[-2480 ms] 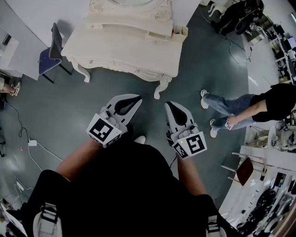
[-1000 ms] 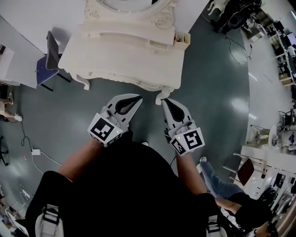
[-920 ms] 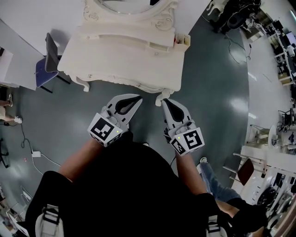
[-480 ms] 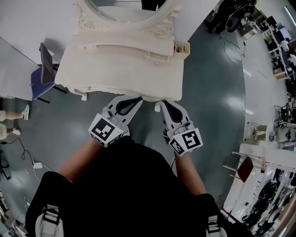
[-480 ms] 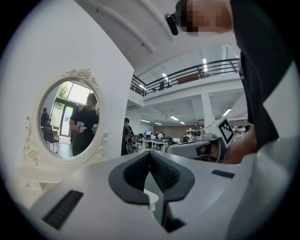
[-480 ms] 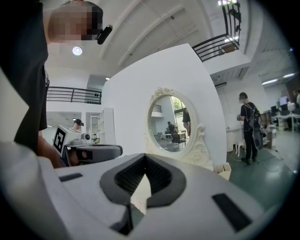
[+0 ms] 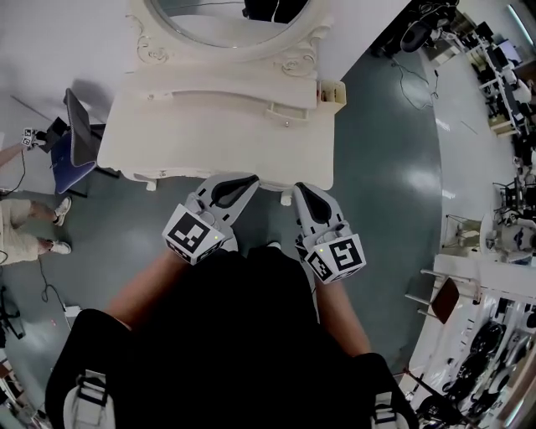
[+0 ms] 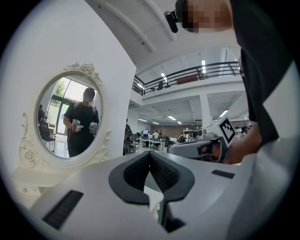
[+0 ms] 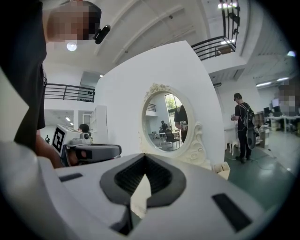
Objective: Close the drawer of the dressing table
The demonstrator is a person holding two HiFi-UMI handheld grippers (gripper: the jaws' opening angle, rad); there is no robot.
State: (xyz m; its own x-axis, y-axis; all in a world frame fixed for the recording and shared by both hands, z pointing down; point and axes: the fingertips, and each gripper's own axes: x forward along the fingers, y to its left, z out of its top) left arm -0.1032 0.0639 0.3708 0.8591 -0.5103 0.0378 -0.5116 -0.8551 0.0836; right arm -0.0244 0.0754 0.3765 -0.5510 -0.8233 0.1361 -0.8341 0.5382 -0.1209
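Note:
The cream dressing table (image 7: 218,126) with its oval mirror (image 7: 226,17) stands straight ahead in the head view. Its front edge lies just under my two gripper tips. No drawer front shows from above; the tabletop hides it. My left gripper (image 7: 251,179) is shut and empty, pointing level at the table's front. My right gripper (image 7: 299,189) is beside it, also shut with nothing in it. In the left gripper view the left gripper's (image 8: 150,153) pads meet before the mirror (image 8: 70,117). The right gripper's (image 9: 144,157) pads meet too, with the mirror (image 9: 168,124) beyond.
A small open box (image 7: 331,92) sits at the table's right end. A dark chair with a blue seat (image 7: 71,142) stands left of the table, and a person's legs (image 7: 25,226) are farther left. Benches with equipment (image 7: 494,251) line the right side across grey floor.
The dressing table has drawn closer; both shut grippers have gone from short of it to its front edge. The person walking at the right has left the view.

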